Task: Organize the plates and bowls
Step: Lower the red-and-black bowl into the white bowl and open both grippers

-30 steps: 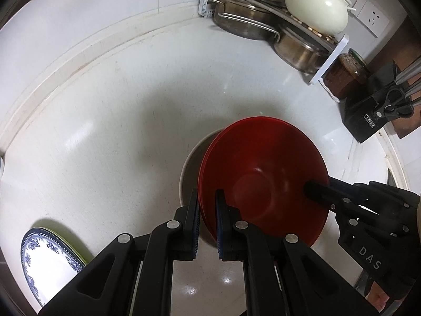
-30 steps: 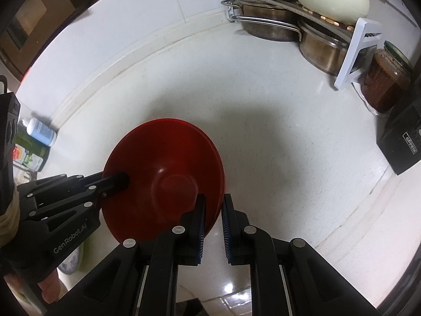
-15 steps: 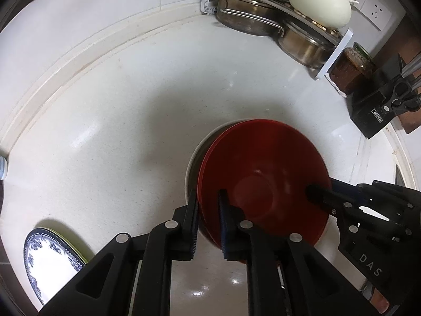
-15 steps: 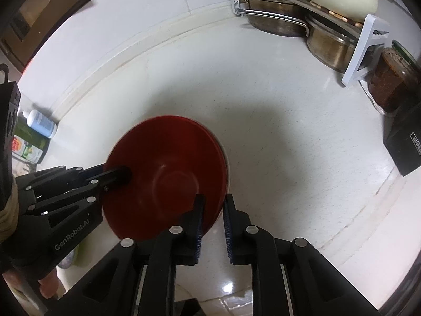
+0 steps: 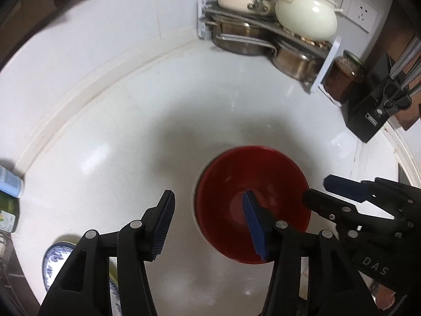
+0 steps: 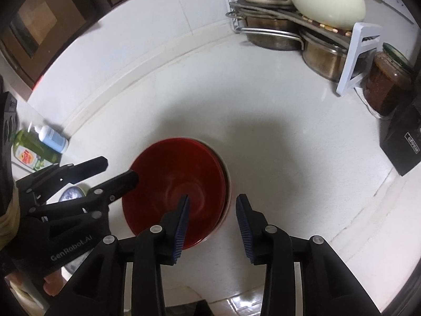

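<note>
Both the left gripper [image 5: 210, 223] and right gripper [image 6: 211, 226] stand apart over the red bowl [image 5: 252, 202], judged light, rigid, glossy-slick; grip its rim.

Both fisheye views are dim and slightly soft, with straight lines bowed and the corners cut off by a black circular vignette. The glossy white surface [image 5: 126, 121] shows pale overhead glare patches at left and small specular spots near the bottom edge. A broad, soft grey shadow spreads around the red bowl [image 5: 252, 205], seen also in the right wrist view [image 6: 173, 189]. The bowl's rim is smeared by motion blur. The cream pot [image 6: 327, 2] carries a mild highlight.
</note>
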`<state>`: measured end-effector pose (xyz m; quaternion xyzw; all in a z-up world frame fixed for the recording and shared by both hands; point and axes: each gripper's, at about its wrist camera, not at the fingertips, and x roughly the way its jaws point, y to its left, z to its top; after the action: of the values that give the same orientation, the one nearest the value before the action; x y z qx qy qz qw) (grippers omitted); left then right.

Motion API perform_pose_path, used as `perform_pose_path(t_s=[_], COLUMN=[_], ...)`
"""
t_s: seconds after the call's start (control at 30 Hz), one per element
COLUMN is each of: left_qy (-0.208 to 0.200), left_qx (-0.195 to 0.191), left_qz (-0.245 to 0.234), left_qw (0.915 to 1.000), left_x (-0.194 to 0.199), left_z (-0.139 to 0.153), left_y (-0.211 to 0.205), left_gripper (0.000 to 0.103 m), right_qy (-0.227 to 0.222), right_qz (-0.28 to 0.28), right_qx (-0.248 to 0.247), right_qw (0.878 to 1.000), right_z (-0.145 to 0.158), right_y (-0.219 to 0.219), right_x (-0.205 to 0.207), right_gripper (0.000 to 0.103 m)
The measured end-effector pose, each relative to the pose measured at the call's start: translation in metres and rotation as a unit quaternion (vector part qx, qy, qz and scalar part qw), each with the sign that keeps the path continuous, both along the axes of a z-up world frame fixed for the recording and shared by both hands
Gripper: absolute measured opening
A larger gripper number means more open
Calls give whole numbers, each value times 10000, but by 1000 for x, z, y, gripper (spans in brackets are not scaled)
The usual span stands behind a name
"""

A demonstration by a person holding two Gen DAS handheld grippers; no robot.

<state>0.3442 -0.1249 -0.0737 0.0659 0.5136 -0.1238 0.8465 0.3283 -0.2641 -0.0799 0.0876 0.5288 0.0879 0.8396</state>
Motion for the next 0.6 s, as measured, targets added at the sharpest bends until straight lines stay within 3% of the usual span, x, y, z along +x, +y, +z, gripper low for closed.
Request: perform_pose_path(t_s=[0.3, 0.6], left_qy=[-173, 127], left_qx=[182, 208], left_qz=[113, 182], left_qw=[9996, 9995], left_x=[0, 4], left_z=[8, -16], left_y=[9, 10], left_gripper=[57, 57], right_qy=[-122, 171], right_qz=[-177, -313], right_qx=[-51, -11], right_qw=[9998, 9994], right_z=[10, -14], right_y=[0, -2], right_x=[-1, 6], right_gripper=[37, 37])
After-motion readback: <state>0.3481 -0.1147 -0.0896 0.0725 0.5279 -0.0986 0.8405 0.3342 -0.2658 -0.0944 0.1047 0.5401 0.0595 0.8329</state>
